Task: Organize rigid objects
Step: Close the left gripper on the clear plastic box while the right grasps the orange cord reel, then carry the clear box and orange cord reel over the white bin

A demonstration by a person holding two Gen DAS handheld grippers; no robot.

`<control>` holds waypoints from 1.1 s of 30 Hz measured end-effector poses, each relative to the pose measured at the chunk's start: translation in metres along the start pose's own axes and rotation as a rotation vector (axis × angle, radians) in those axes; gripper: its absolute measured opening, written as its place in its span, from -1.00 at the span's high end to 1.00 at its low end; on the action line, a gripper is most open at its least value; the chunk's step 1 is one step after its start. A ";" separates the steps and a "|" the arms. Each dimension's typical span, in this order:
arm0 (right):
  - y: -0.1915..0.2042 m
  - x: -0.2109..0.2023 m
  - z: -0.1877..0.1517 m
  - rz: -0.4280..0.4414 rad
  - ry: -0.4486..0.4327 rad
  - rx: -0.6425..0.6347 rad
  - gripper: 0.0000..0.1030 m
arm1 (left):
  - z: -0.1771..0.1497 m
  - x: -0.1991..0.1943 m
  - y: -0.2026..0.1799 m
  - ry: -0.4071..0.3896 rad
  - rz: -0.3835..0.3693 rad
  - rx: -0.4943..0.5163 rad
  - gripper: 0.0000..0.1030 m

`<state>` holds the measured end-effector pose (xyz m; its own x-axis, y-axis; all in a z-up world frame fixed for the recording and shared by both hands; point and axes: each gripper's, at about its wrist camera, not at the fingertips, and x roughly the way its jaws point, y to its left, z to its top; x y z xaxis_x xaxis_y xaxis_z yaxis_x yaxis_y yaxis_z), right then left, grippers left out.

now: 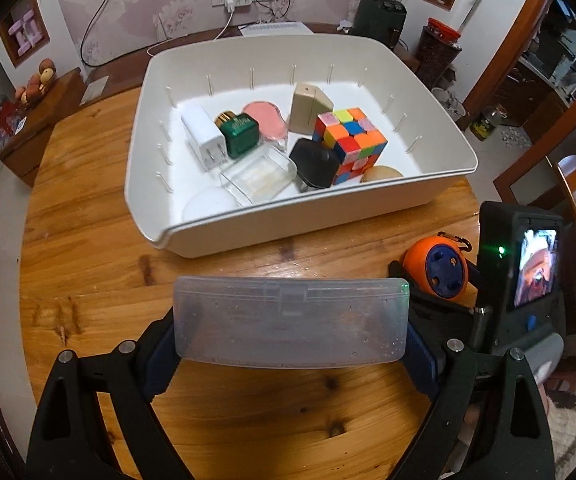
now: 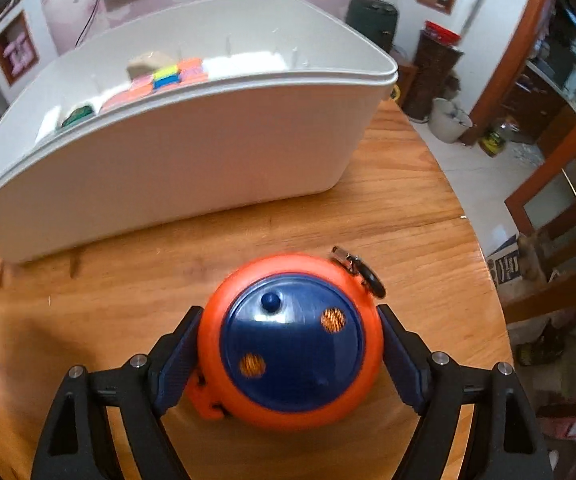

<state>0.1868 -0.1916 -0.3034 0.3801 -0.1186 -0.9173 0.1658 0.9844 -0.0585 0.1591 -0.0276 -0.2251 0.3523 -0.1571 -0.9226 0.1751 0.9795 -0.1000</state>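
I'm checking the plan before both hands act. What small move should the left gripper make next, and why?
Probably carry the clear plastic case, held across the left gripper, forward over the white bin's near rim. The case is off the wooden table, and other sorted items already lie inside.

Your right gripper points down at the wooden tabletop, and its fingers stand on either side of a round orange case with a blue face. The left finger lies against the case's orange rim; the right one sits just beside it, and you cannot tell whether it touches. A small metal clip hangs off the case's upper right edge. Beyond it, you see the white bin on the tabletop, with a multicoloured cube and a green item showing over its near wall.
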 end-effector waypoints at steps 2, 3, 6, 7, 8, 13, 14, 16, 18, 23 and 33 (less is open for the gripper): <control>-0.001 0.004 0.002 -0.003 -0.003 0.025 -0.61 | 0.001 -0.003 0.004 -0.005 -0.004 -0.001 -0.80; -0.002 0.006 0.002 -0.002 -0.005 0.030 -0.61 | 0.001 -0.005 0.005 -0.008 -0.005 -0.001 -0.80; -0.008 0.008 0.002 0.011 -0.005 0.052 -0.58 | 0.003 -0.011 0.007 -0.017 -0.007 -0.001 -0.80; -0.009 0.009 0.003 0.013 0.000 0.048 -0.58 | 0.004 -0.013 0.008 -0.021 -0.004 0.001 -0.80; -0.010 0.009 0.003 0.017 0.005 0.043 -0.58 | 0.005 -0.016 0.007 -0.028 -0.002 0.004 -0.80; -0.017 -0.004 0.001 0.088 -0.008 0.041 -0.57 | 0.015 -0.027 0.009 -0.044 0.005 0.004 -0.80; -0.018 -0.008 0.000 0.096 -0.017 0.033 -0.57 | 0.017 -0.030 0.009 -0.049 0.005 0.000 -0.80; -0.018 -0.025 -0.004 0.131 -0.042 0.016 -0.57 | 0.025 -0.039 0.011 -0.066 0.010 -0.002 -0.80; -0.018 -0.041 -0.005 0.159 -0.069 -0.002 -0.57 | 0.033 -0.048 0.013 -0.087 0.020 -0.002 -0.80; -0.007 -0.099 -0.006 0.229 -0.160 -0.061 -0.57 | 0.060 -0.064 0.020 -0.120 0.034 0.009 -0.80; 0.012 -0.146 0.078 0.204 -0.332 -0.147 -0.57 | 0.148 -0.066 0.012 -0.215 0.088 0.103 -0.80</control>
<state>0.2045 -0.1723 -0.1398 0.6683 0.0691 -0.7407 -0.0655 0.9973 0.0339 0.2735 -0.0240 -0.1100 0.5560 -0.1061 -0.8244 0.2243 0.9742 0.0259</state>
